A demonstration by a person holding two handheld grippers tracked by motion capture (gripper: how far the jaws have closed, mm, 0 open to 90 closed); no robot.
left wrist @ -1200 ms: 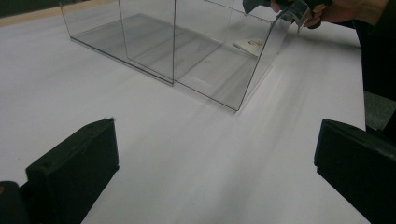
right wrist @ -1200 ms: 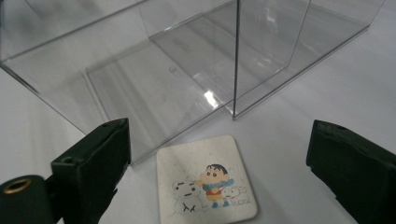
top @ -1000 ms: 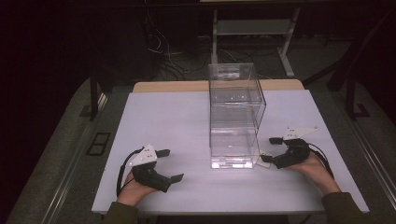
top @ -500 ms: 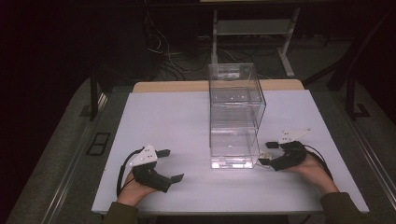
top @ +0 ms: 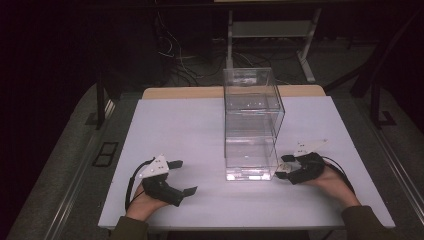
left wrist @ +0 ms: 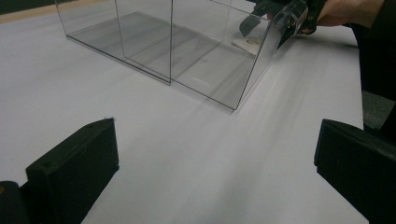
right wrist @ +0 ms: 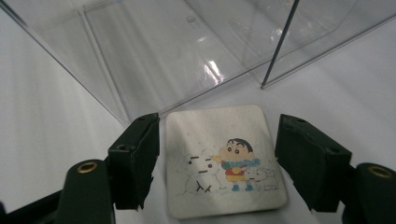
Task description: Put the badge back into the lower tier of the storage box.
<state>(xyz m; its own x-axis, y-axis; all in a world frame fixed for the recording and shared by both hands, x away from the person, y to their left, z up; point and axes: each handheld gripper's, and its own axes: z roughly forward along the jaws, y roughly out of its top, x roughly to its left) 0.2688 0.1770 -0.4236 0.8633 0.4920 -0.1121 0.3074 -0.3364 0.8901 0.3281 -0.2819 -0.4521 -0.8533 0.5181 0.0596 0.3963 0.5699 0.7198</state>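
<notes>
High view: clear acrylic box [top: 252, 125] is stood upright mid-table, tall and narrow, so it's judged tippable. Right gripper [top: 284, 166] is seen just beside the box's lower right corner, jaws parted around a small card that can hardly be made out from here. Left gripper [top: 181, 176] is held low over bare table [top: 175, 120], well apart from the box, jaws wide, nothing between them. Plenty of free room is left on the table's left half and behind the right hand; the near edge is close to both wrists.

Left gripper view: wide-open jaws, w/ only white tabletop between. Box [left wrist: 187, 51] is seen ahead, its near corner edge well clear. The other gripper [left wrist: 280, 14] is seen through the acrylic at the far side. No collision risk is judged on this side unless the hand is swung fwd.

Right gripper view: cartoon coaster [right wrist: 222, 163] is lying flat on the table between the spread fingers [right wrist: 135, 158], not yet pinched; the left one sits just beside its edge, the right one stands a little off. Box wall [right wrist: 154, 60] is right ahead, bottom edge near the coaster's far side. Risks judged: thin flat card may be skated or slid under the box when the jaws are closed; the left jaw could be knocked into the wall and the box shoved or tipped; a lift too far fwd could be caught on the wall. Room is open only back toward the person.
</notes>
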